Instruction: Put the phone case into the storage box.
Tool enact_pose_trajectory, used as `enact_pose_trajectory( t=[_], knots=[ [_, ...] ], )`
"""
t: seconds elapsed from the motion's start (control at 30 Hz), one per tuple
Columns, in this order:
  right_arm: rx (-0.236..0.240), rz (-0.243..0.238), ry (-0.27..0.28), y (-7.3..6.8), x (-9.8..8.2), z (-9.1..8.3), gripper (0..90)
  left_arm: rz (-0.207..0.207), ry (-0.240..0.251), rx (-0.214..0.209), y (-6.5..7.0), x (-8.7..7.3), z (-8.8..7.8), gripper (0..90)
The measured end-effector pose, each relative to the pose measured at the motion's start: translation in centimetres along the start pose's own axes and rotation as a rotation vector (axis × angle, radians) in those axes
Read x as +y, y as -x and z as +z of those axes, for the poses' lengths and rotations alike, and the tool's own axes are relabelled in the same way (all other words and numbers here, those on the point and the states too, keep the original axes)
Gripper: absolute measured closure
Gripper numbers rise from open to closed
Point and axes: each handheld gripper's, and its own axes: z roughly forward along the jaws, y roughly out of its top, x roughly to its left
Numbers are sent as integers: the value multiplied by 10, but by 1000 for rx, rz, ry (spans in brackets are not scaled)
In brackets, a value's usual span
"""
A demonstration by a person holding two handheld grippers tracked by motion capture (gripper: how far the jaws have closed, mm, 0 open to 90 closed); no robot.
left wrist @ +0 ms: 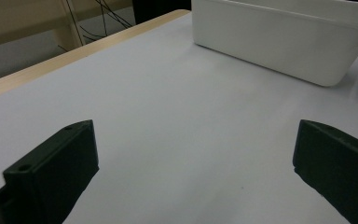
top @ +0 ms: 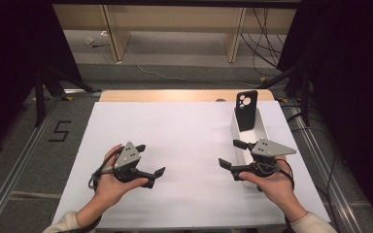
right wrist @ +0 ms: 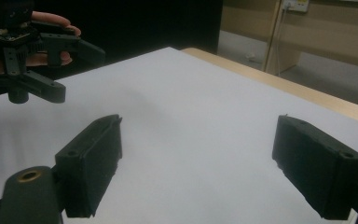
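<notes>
Where the high view looks down, the surface [top: 184, 121] is covered by a white sheet, with a strip of pale wood exposed along its far edge. Grey floor surrounds it, marked with a black numeral 5 [top: 59, 131] to the left. Beyond the far edge stand light wooden furniture legs [top: 115, 31], and loose cables [top: 262, 39] trail across the floor. Dark drapes close off both sides.

A white bin [top: 250, 138] sits near the right edge of the surface. A black phone case [top: 246, 110] stands upright in its far end, leaning against the wall, camera cut-out at the top.

The left hand [top: 108, 182] enters from the bottom edge and holds the left claw [top: 150, 160] low over the sheet, pointing right. Its jaws stand wide apart and hold nothing; in the left gripper view they frame bare sheet, with the bin [left wrist: 279, 39] ahead.

The right hand [top: 272, 184] holds the right claw [top: 231, 154] just beside the bin's near end, pointing left toward the other claw. Its jaws are likewise spread wide and hold nothing. In the right gripper view the left claw [right wrist: 81, 70] appears at upper left, well apart.
</notes>
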Motion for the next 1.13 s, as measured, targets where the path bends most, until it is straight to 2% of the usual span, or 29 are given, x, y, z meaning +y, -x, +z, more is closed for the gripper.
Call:
enact_pose_trajectory(
  t=[1.13],
  knots=[
    [8, -17, -11, -5, -6, -2, 170, -3, -4, -5, 0, 0, 1, 0]
  ],
)
